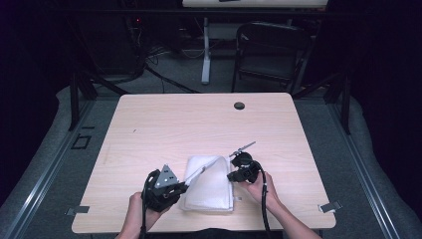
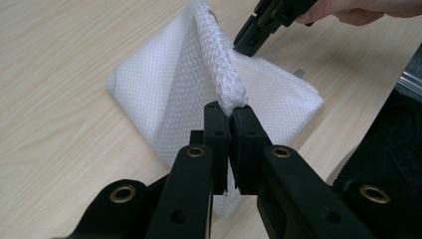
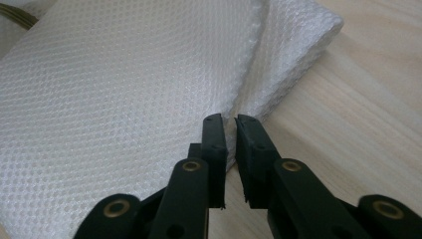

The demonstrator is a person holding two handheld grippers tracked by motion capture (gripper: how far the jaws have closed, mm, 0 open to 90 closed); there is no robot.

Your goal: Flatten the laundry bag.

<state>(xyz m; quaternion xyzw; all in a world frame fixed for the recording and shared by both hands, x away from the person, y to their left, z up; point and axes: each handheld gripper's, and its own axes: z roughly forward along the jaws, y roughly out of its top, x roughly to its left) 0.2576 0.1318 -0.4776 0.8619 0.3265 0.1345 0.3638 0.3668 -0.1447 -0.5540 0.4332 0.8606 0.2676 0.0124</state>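
Note:
A white folded towel lies near the front edge of the wooden table. My left gripper is at the towel's left side. In the left gripper view it is shut on a bunched edge of the towel, which rises as a ridge off the layers below. At the towel's right edge is my right gripper. In the right gripper view its jaws are closed on a thin edge of the top layer of the towel. The right gripper also appears far off in the left gripper view.
A round black grommet sits near the table's far edge. Beyond the table stand a dark folding chair and a white desk leg. Metal clips mark the front corners. Bare tabletop stretches behind the towel.

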